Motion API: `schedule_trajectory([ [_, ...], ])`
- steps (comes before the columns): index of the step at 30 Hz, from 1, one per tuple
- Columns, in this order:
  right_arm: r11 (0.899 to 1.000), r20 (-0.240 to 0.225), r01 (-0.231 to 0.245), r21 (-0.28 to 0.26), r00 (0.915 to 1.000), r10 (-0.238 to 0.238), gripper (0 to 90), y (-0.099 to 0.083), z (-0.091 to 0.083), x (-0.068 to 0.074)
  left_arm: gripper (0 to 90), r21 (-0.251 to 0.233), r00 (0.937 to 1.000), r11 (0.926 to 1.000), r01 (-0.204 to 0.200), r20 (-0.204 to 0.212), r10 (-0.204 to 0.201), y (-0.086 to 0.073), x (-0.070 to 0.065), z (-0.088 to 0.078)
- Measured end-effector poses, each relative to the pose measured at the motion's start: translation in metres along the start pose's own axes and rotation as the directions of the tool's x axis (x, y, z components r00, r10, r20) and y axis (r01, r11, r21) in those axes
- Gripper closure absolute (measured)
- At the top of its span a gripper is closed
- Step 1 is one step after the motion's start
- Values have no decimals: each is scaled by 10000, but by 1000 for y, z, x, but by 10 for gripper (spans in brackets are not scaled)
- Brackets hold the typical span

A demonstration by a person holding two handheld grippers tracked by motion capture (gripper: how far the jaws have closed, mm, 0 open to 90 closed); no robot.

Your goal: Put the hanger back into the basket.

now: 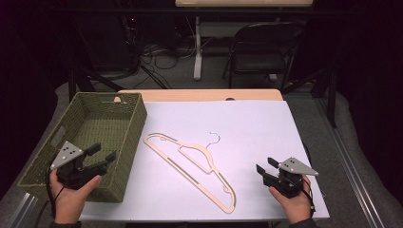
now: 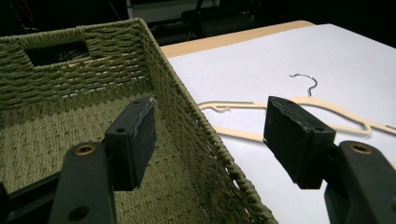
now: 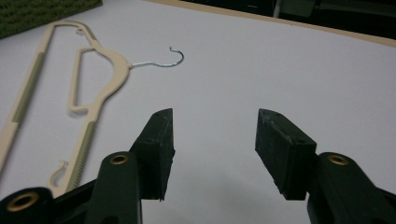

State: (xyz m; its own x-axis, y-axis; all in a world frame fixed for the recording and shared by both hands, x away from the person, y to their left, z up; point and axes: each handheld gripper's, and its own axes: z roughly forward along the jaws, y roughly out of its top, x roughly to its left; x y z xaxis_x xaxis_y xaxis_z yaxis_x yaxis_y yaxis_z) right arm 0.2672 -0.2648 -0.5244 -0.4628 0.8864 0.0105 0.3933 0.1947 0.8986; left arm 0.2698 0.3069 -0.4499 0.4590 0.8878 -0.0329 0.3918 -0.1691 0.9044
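Note:
A cream plastic clothes hanger (image 1: 195,166) with a thin metal hook lies flat on the white table sheet (image 1: 247,128), running from near the basket toward the front. It appears as the hanger (image 2: 243,135) in the left gripper view and the hanger (image 3: 88,93) in the right gripper view. My left gripper (image 1: 102,153) hovers open over the near right corner of the green woven basket (image 1: 128,142), jaws empty. The left gripper (image 2: 210,135) straddles the basket wall (image 2: 196,126). My right gripper (image 1: 267,165) stands open and empty at the front right, well right of the hanger; the right gripper (image 3: 215,144) faces bare sheet.
The basket has a cut-out handle (image 2: 53,51) in its far wall and nothing visible inside. A folding chair (image 1: 261,47) and a table leg with cables (image 1: 197,47) stand on the floor beyond the table's far wooden edge (image 1: 199,95).

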Motion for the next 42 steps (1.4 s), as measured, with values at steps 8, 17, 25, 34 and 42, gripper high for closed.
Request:
schedule_trajectory([
  [8, 9994, 145, 264, 239, 9995, -267, 474, 3, -1, 5, 331, 30, 10000, 10000, 20, 42, -20, 1, -1, -2],
  [17, 9973, -42, 405, 609, 9992, -403, 454, 4, 1, 7, 330, 87, 9999, 10000, 11, 126, -12, 1, -2, -1],
  [25, 9962, -196, 560, 662, 9983, -548, 453, 3, 3, 9, 330, 35, 9999, 10000, -3, 121, 3, 2, -2, -3],
  [34, 9945, -224, 660, 817, 9977, -643, 455, 4, 3, 10, 330, 78, 9999, 10000, -46, 166, 45, 2, -3, -2],
  [42, 9849, -565, 1086, 1351, 9932, -1017, 474, 15, 4, 19, 331, 96, 9998, 9999, -99, 186, 97, 4, -5, -3],
])
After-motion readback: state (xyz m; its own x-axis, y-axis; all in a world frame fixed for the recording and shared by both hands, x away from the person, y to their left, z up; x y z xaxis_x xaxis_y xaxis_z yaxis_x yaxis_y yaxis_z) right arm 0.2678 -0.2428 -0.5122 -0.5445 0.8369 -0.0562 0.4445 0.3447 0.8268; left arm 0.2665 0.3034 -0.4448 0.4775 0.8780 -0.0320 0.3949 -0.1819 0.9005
